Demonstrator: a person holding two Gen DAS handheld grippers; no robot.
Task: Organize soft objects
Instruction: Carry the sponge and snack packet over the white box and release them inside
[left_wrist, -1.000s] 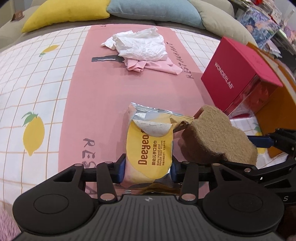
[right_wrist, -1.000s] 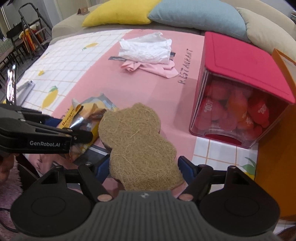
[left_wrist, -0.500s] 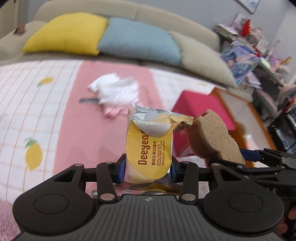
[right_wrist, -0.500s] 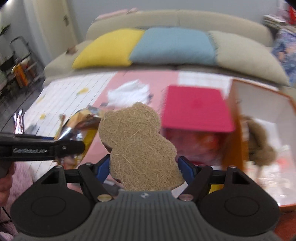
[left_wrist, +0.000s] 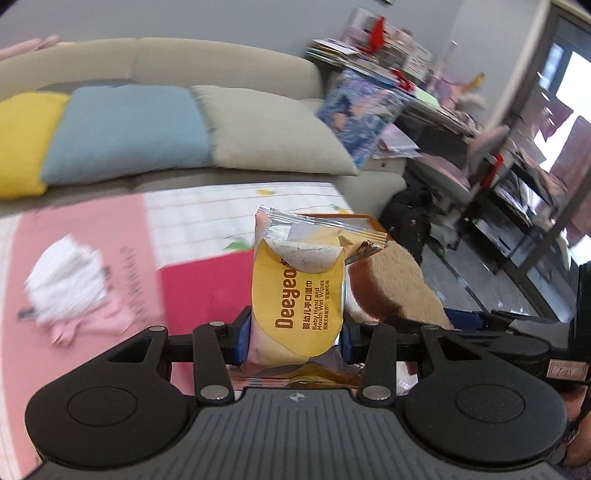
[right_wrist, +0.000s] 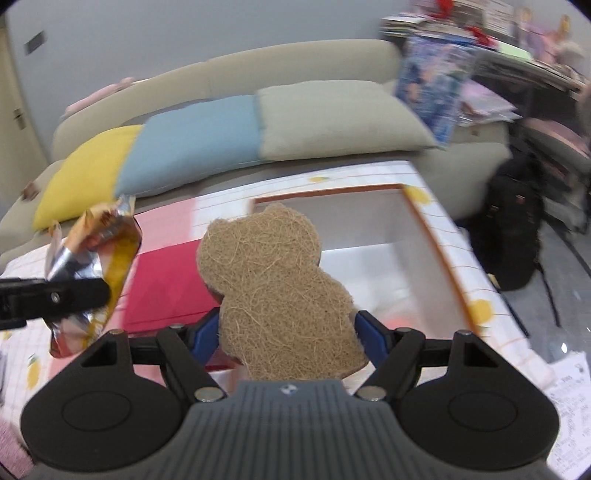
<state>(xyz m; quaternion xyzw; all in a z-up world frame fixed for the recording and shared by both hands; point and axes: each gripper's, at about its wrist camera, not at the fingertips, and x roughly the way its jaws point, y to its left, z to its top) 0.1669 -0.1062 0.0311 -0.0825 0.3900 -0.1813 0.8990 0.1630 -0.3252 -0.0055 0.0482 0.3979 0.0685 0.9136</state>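
Note:
My left gripper (left_wrist: 293, 334) is shut on a yellow pack of baby wet wipes (left_wrist: 297, 291), held upright above the table. That same wipes pack (right_wrist: 92, 273) shows at the left of the right wrist view. My right gripper (right_wrist: 288, 332) is shut on a brown bear-shaped fibre sponge (right_wrist: 273, 288), which also appears beside the pack as the sponge (left_wrist: 399, 291) in the left wrist view. Behind the sponge stands an open orange-rimmed box (right_wrist: 432, 243) with a white inside.
A red-lidded box (right_wrist: 166, 288) sits left of the orange box. White and pink cloths (left_wrist: 70, 288) lie on the pink table cover. A sofa with yellow, blue and beige cushions (left_wrist: 122, 133) runs along the back. Cluttered shelves and a dark bag (right_wrist: 513, 236) stand at right.
Both grippers have risen and swung to the right with their loads. The cloths slid to the left of view, and the open orange box came up in front of the sponge.

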